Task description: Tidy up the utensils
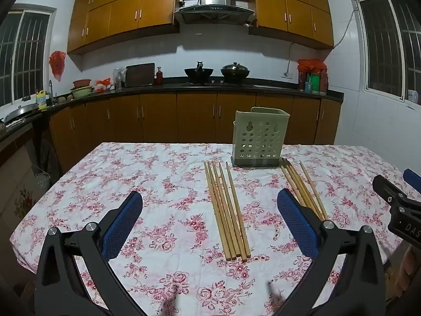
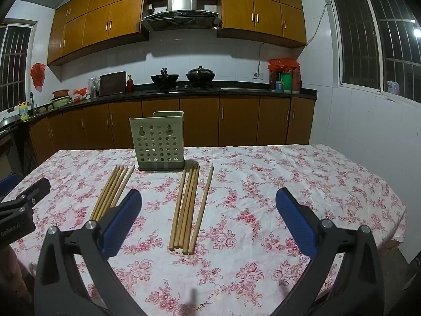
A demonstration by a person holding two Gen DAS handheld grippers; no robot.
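Observation:
Two groups of wooden chopsticks lie on a floral tablecloth in front of an upright pale green perforated utensil holder, also in the right wrist view. The left group lies between my left gripper's fingers; it shows in the right wrist view. The right group lies partly behind my left gripper's right finger; it shows in the right wrist view. My left gripper is open and empty above the table. My right gripper is open and empty above the table.
The table has its edges at left, right and far side. Behind it run kitchen counters with cabinets, woks on a stove and windows at both sides. The right gripper's body shows at the left wrist view's right edge.

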